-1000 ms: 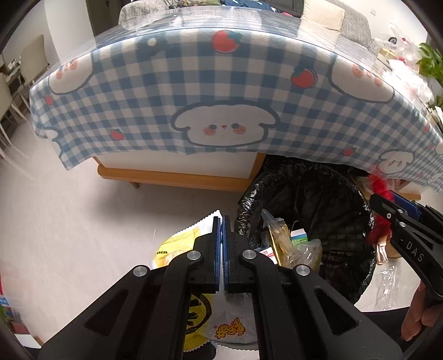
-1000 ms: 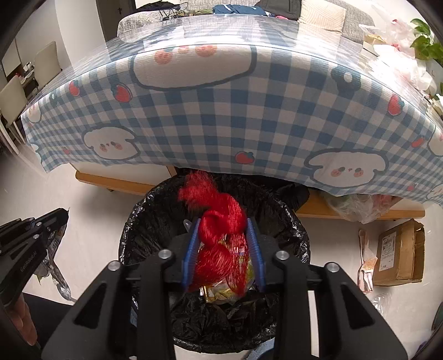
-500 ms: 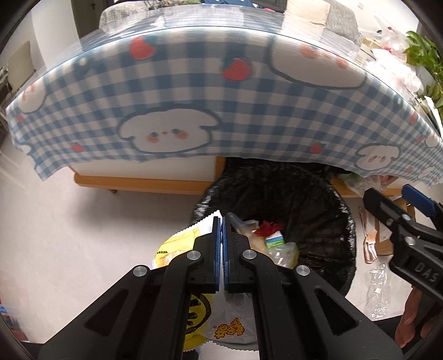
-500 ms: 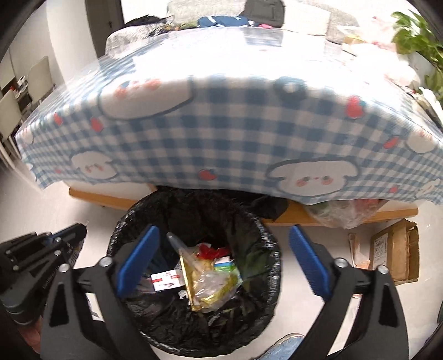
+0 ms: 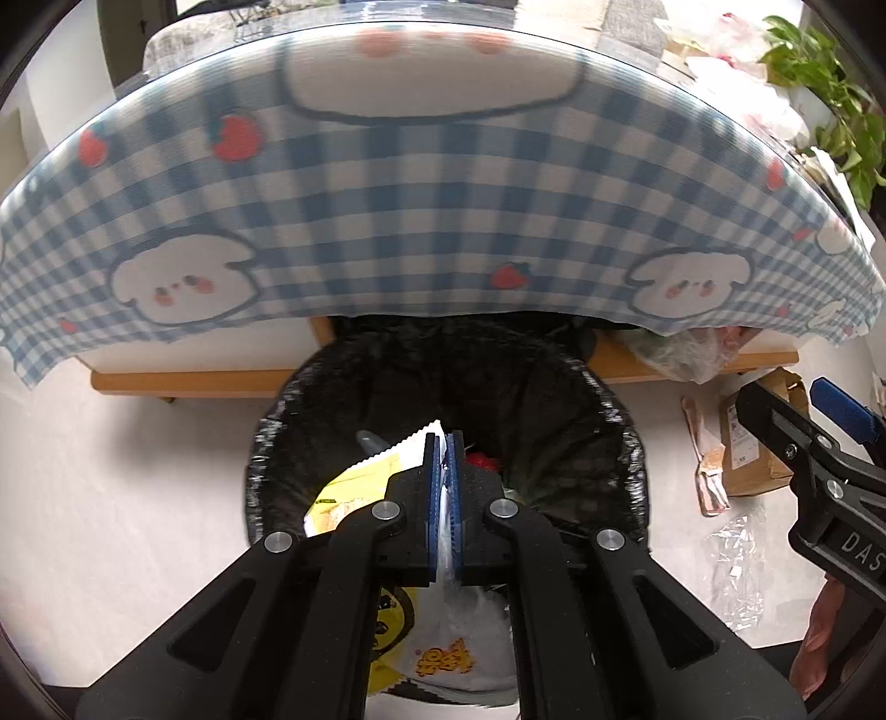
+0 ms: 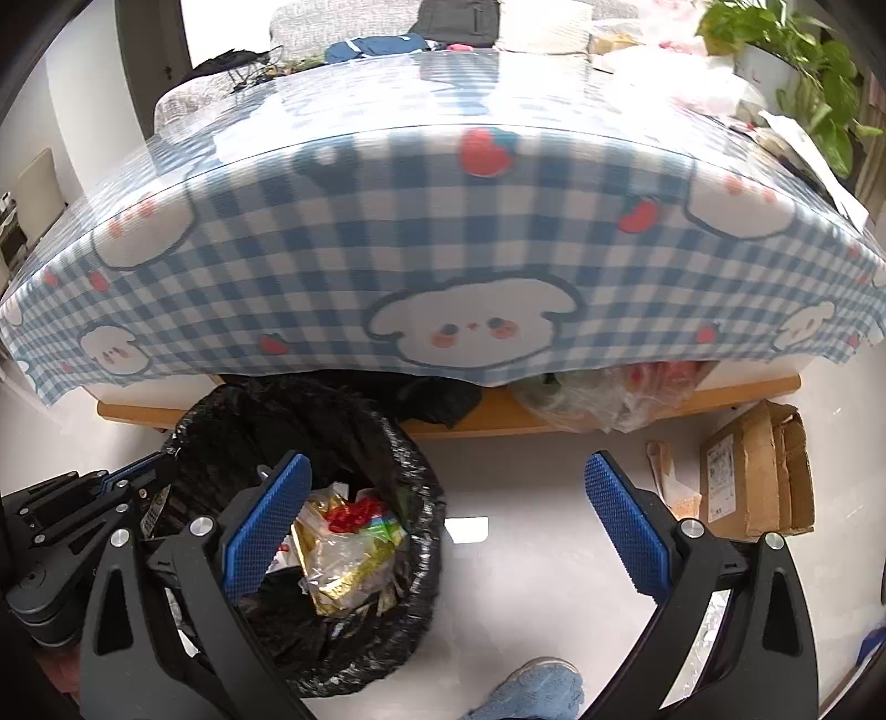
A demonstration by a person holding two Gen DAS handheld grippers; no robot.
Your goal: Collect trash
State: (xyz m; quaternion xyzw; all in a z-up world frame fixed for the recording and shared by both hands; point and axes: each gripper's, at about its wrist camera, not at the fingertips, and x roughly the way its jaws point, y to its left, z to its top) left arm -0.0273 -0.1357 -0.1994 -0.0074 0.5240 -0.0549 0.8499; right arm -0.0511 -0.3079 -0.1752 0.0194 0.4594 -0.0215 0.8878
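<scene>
Yellow-and-white wrapper (image 5: 382, 482) sits clamped in the left gripper (image 5: 443, 487), held right over the black-lined bin (image 5: 581, 399) so a release should drop it in. The right gripper (image 6: 443, 520), fingers wide apart and empty, hangs beside the bin.

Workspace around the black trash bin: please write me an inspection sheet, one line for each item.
Surface: pale floor; low table under a blue checked cloth.
Job's things: trash bin with black liner, already holding wrappers and a red net; yellow-white snack bag held over it.
Clutter: cardboard box, torn paper wrapper, clear plastic on the floor; filled bag under the table.
Grippers: left gripper shut on the snack bag; right gripper open, empty.
Cables: nothing seen.
Surroundings: potted plant, sofa with clothes, blue shoe.
</scene>
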